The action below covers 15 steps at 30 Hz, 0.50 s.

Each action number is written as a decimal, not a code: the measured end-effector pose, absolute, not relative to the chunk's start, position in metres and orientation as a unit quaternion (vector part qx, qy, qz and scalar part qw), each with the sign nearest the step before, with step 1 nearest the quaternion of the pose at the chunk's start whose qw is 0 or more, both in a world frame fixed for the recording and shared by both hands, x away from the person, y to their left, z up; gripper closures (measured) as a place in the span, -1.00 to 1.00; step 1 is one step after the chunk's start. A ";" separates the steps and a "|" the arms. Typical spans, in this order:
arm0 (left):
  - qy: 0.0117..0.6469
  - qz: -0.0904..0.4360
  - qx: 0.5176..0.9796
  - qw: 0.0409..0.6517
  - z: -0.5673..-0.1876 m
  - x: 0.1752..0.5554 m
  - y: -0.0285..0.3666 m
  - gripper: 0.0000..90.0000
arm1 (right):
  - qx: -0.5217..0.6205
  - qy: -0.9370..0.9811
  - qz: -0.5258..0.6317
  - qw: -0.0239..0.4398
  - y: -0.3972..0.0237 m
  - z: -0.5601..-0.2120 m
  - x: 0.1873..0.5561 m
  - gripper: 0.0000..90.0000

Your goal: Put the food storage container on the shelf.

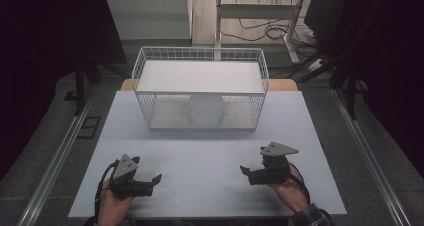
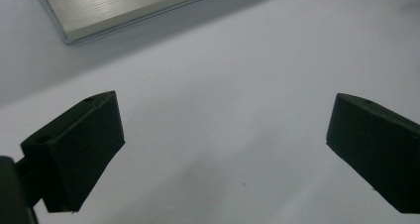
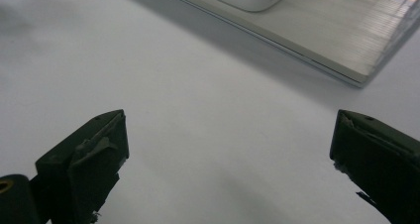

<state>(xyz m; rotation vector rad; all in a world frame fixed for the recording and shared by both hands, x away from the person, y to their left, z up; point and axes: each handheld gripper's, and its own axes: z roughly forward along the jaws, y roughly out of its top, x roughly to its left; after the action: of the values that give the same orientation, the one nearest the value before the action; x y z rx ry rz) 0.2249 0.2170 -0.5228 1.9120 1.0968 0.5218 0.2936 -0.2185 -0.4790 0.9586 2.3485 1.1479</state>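
White wire two-tier rack [image 1: 200, 71]: mid-bench [image 1: 210, 186], white rounded pot [image 1: 205, 110] on lower tier. Left tool [image 1: 150, 182], right tool [image 1: 248, 172]: both released, empty. Advice: approach pot level, from front.

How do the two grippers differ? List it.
The left gripper sits nearer the table's front edge; the right gripper sits farther up. The left's jaws point right, the right's point left. The right gripper view shows frayed pads; the left's look smooth. Both are open and empty.
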 end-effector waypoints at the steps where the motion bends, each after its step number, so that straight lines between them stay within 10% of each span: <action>1: 0.438 0.209 0.764 0.424 -0.523 0.225 0.217 -0.98 | 0.339 0.830 0.406 0.178 -0.219 -0.479 0.294 -0.97; 15: 0.461 0.217 0.749 0.423 -0.524 0.216 0.238 -0.98 | 0.374 0.812 0.396 0.209 -0.252 -0.479 0.283 -0.99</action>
<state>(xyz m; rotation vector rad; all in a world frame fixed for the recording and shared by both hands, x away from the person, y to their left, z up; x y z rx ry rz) 0.2157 0.2377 -0.5237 1.8758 1.1538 0.5421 0.2828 -0.2515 -0.4793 1.0397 2.2589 1.1023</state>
